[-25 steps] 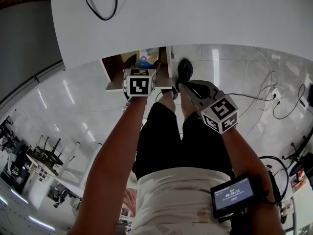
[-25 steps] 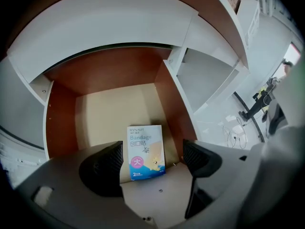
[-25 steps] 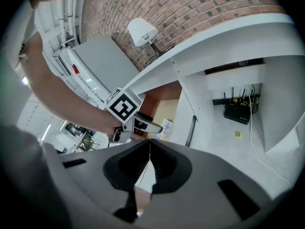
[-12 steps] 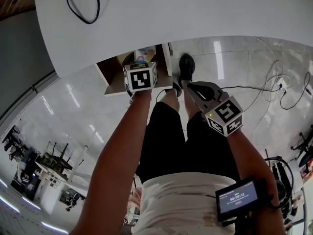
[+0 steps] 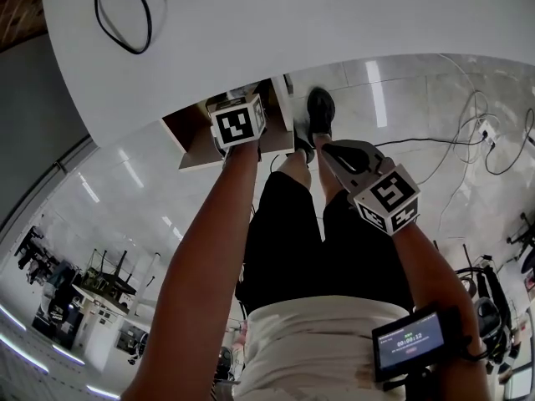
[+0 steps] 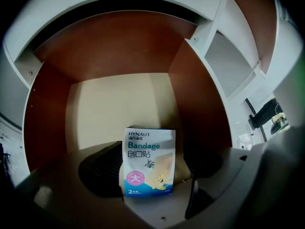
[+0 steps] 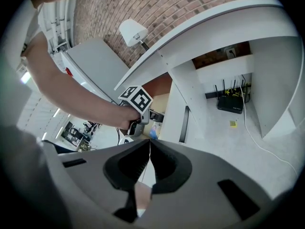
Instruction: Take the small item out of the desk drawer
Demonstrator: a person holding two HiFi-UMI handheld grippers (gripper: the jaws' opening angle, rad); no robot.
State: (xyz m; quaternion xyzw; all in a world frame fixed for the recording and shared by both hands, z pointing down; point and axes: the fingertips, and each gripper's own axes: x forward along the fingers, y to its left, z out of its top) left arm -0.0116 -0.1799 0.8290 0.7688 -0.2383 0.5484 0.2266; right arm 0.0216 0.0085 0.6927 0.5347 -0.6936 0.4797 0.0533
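Drawer walls (image 6: pixel 193 109) clear bandage box (image 6: pixel 149 168) inside left gripper's (image 6: pixel 153 151) parted jaws; right gripper's (image 7: pixel 148 147) together.

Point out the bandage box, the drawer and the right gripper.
bandage box (image 6: pixel 149 162), left gripper view, middle of its printed front.
drawer (image 6: pixel 119 106), left gripper view, bare pale inner panel.
right gripper (image 7: pixel 149 142), right gripper view, where its shut fingers meet.

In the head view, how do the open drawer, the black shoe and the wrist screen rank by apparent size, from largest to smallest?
1. drawer
2. wrist screen
3. black shoe
The screen sits much nearer the camera, so its true size against the shoe is unsure.
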